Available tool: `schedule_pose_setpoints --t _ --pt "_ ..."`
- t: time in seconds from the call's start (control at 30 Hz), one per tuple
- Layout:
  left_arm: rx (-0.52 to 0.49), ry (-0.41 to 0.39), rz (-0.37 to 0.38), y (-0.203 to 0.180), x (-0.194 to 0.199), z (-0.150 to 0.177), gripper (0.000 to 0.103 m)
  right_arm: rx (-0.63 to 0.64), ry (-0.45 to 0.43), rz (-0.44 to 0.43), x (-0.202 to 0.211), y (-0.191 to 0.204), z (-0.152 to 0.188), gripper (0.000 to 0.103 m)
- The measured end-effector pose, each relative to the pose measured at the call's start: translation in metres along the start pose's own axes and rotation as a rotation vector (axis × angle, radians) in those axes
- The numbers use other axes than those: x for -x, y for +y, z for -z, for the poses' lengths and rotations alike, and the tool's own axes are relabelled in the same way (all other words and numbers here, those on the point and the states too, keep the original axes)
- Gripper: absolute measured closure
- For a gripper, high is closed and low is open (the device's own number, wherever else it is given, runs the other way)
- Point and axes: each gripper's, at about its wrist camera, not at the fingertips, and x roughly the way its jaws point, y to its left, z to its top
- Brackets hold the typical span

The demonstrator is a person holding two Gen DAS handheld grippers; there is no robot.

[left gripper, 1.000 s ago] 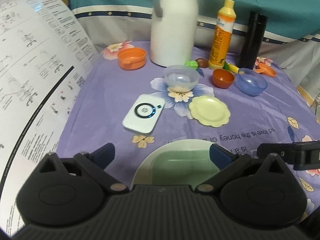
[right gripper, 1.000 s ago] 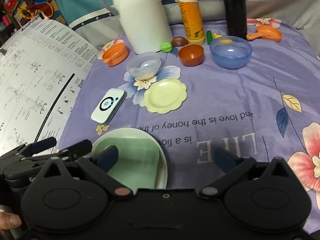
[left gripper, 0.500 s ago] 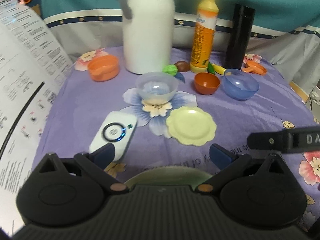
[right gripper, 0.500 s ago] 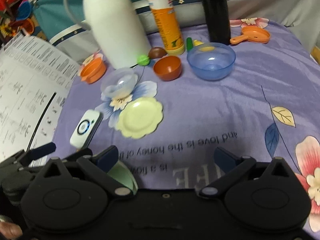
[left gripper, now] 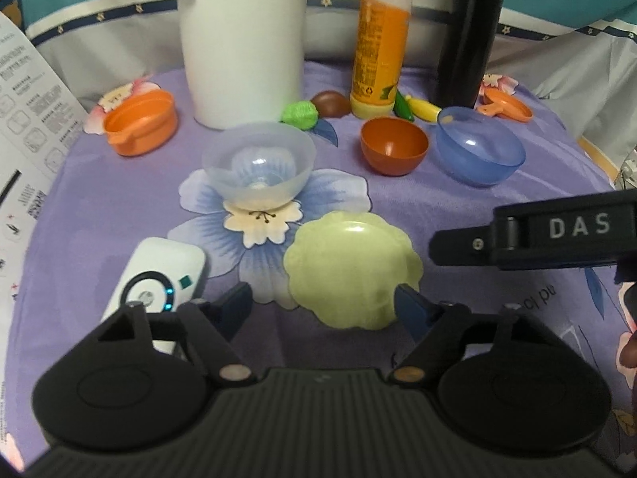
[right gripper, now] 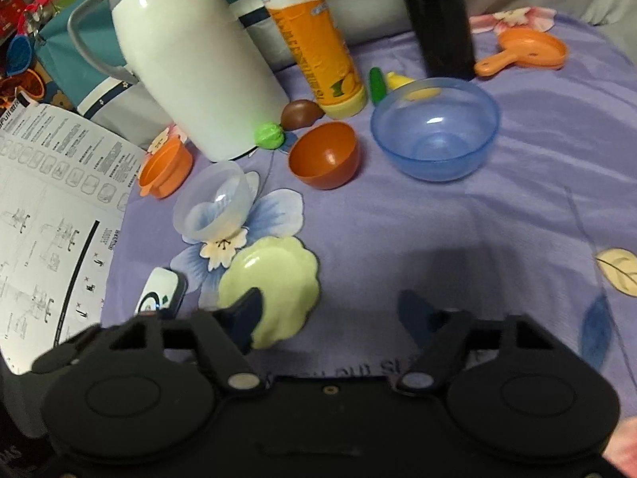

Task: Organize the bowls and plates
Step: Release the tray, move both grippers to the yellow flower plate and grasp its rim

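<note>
A pale yellow scalloped plate (left gripper: 352, 267) (right gripper: 270, 285) lies on the purple cloth. My left gripper (left gripper: 324, 304) hovers at its near edge, jaws closing, and the plate's near rim shows between the tips without contact. My right gripper (right gripper: 332, 310) is also closing, over bare cloth, its left fingertip (right gripper: 247, 314) overlapping the plate's edge in view. Farther back stand a clear bowl (left gripper: 256, 169) (right gripper: 213, 207), a brown-red bowl (left gripper: 394, 145) (right gripper: 324, 155) and a blue bowl (left gripper: 479, 145) (right gripper: 436, 127). An orange cup (left gripper: 139, 123) (right gripper: 167, 167) sits at the left.
A white thermos (left gripper: 239, 36) (right gripper: 191, 67), orange bottle (left gripper: 382, 47) (right gripper: 314, 40) and black flask (left gripper: 467, 36) (right gripper: 438, 16) line the back. Toy food (left gripper: 300, 113) lies among them. A white device (left gripper: 157, 283) and a printed sheet (right gripper: 43, 219) are at the left. An orange toy pan (right gripper: 525, 51) sits far right.
Both grippers moved forward and down over the table, and their jaws have narrowed. The large green plate near the front edge has dropped out of view. The yellow plate now sits at the left gripper's tips.
</note>
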Motion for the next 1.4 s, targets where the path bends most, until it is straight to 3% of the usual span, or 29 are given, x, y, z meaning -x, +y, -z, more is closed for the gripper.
schedule_pose_setpoints --t 0.17,0.27,0.47,0.6,1.13,1.4 --pt "0.018 0.029 0.016 0.002 -0.016 -0.004 0.036 0.016 0.024 -0.023 -0.021 0.003 -0.007 0.049" --pt "0.029 0.048 0.032 0.004 -0.024 -0.004 0.047 0.027 0.04 -0.04 -0.032 0.006 -0.009 0.054" --pt "0.034 0.028 0.036 0.004 -0.026 -0.006 0.059 0.042 0.05 -0.07 -0.043 0.009 -0.009 0.071" --pt "0.054 0.02 0.026 0.009 -0.026 -0.006 0.069 0.06 0.043 -0.07 -0.045 0.011 -0.008 0.071" --pt "0.053 0.019 -0.007 0.003 -0.023 -0.005 0.073 0.092 0.026 -0.033 -0.043 0.018 -0.004 0.072" --pt "0.046 0.021 -0.015 -0.006 -0.006 -0.006 0.075 0.043 0.035 -0.009 -0.029 0.016 0.001 0.072"
